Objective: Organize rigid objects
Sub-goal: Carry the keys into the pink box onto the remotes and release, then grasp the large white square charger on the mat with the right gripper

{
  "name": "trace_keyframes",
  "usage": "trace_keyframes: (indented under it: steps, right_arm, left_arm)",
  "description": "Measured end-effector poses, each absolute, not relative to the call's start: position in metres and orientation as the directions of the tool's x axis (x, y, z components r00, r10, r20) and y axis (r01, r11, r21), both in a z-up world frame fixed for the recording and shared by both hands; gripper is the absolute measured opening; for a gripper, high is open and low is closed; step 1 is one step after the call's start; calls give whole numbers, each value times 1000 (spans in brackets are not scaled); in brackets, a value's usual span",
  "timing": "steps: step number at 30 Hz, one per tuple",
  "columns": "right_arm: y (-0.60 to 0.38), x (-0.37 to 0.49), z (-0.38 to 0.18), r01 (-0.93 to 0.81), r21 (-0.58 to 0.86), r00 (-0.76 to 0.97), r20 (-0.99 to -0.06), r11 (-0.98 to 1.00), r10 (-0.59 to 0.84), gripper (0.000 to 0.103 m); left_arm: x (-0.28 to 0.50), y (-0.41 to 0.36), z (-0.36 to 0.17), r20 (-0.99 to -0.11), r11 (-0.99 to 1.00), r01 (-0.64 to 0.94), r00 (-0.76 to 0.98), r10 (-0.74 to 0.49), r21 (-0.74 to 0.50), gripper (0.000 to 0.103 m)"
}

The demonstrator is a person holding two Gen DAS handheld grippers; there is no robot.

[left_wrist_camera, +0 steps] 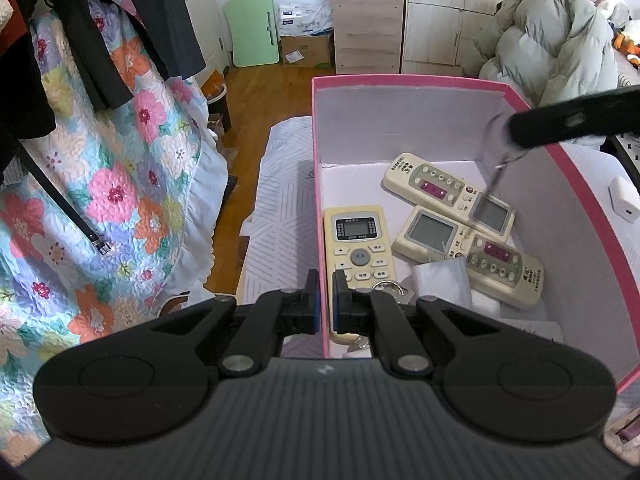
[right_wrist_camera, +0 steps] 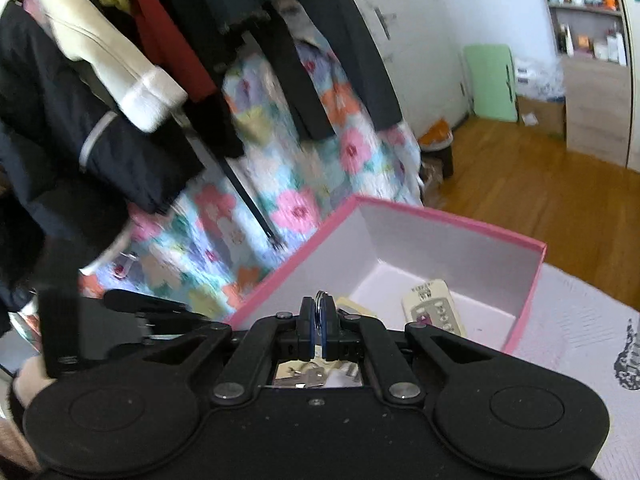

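Now, through the left wrist camera, we see our left gripper (left_wrist_camera: 326, 300) clamped on the near-left wall of the pink cardboard box with the pale lining (left_wrist_camera: 592, 224), one finger outside and one inside. The box sits on a white quilted bed cover (left_wrist_camera: 276, 216). Inside it lie three cream-coloured remote controls: one upright by the left wall (left_wrist_camera: 358, 248), and two overlapping toward the far right corner (left_wrist_camera: 448, 188) (left_wrist_camera: 472, 256). A folded white paper (left_wrist_camera: 440, 278) rests beside them, and a silver metal ring (left_wrist_camera: 386, 286) peeks out just past our fingers. The right gripper's black arm (left_wrist_camera: 576, 120) reaches in from the right, with blurred silver keys (left_wrist_camera: 498, 156) hanging below it over the box.

From the right wrist camera, our right gripper (right_wrist_camera: 319, 320) is closed on a silver key ring (right_wrist_camera: 320, 304), held above the box's near side (right_wrist_camera: 460, 232). Keys (right_wrist_camera: 304, 376) dangle beneath the fingers. One remote (right_wrist_camera: 434, 308) shows on the box floor.
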State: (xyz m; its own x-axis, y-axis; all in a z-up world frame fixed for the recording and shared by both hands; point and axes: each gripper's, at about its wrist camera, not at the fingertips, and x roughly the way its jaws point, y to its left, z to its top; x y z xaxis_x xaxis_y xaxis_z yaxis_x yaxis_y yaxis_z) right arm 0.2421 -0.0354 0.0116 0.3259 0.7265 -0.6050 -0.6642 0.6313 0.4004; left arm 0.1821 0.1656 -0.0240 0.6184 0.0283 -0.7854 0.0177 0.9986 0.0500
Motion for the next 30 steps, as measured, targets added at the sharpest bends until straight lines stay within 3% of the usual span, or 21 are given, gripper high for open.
trace_keyframes:
  steps: [7,9,11,15,20,30]
  right_arm:
    - [-25,269,-13,-598,370,354,-674,711,649,5]
    - [-26,270,-11,-589,326,398,-679,740,617,10]
    - [-28,265,-7,-584,275,444,-679,763,584,10]
    - [-48,253,6,-580,304,454,-649,755,610,11]
    - [-96,229,23,-534,282,530,-624,797,575,17]
    - [-217,201,8,-254,295,622,-680,921,388,27]
  left_arm:
    - [181,167,-24,-786,999,20,618,22,43,5]
    - [182,167,-24,-786,999,23,617,24,48,5]
    - [182,166,-24,-787,999,23,616,25,49,5]
    - [181,165,-24,-787,998,23,616,25,50,5]
    - [181,165,-24,-785,998,23,618,31,58,5]
    - [180,164,-24,-785,998,14,618,35,55,5]
